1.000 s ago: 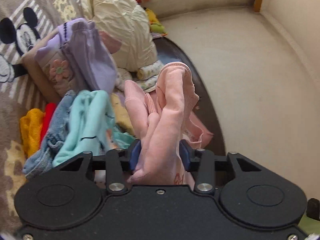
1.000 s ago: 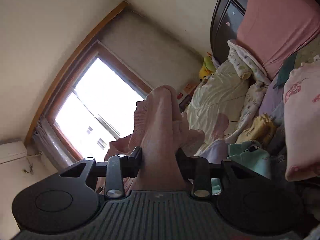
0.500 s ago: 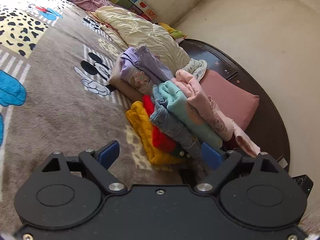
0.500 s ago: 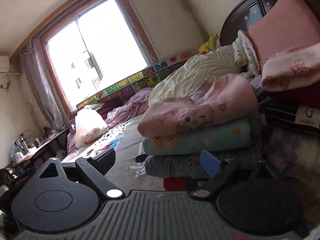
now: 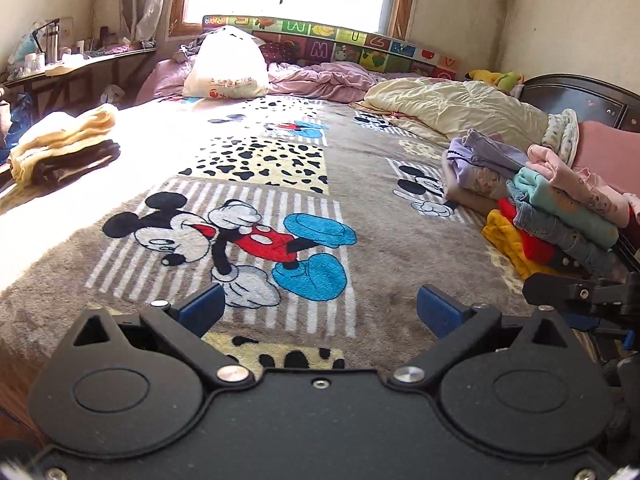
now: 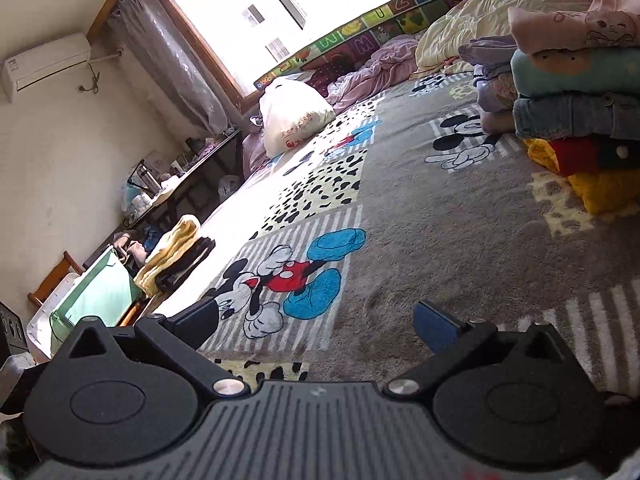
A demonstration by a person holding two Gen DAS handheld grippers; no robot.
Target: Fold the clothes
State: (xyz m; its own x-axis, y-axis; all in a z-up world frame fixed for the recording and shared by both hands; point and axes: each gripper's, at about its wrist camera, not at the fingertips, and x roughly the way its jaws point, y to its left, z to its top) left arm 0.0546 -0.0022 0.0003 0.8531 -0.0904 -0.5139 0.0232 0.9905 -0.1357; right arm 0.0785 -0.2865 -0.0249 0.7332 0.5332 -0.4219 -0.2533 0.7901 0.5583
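Note:
A stack of folded clothes (image 5: 560, 220) sits at the right of the bed near the headboard, with a pink garment (image 5: 580, 184) on top, then teal, denim, red and yellow layers. It also shows in the right wrist view (image 6: 576, 92). My left gripper (image 5: 320, 306) is open and empty, low over the Mickey Mouse blanket (image 5: 256, 236). My right gripper (image 6: 316, 320) is open and empty over the same blanket (image 6: 292, 276). A yellow and dark pile of clothes (image 5: 60, 144) lies at the bed's left edge.
A cream duvet (image 5: 460, 108) and a pink pillow (image 5: 608, 144) lie by the dark headboard. A white bag (image 5: 228, 64) and purple bedding (image 5: 320, 76) sit under the window. A cluttered desk (image 5: 60, 68) stands left. The other gripper (image 5: 584, 300) shows at right.
Both grippers let go of the pink garment, which now lies on top of the stack. Both have opened and pulled back from the stack toward the middle of the bed.

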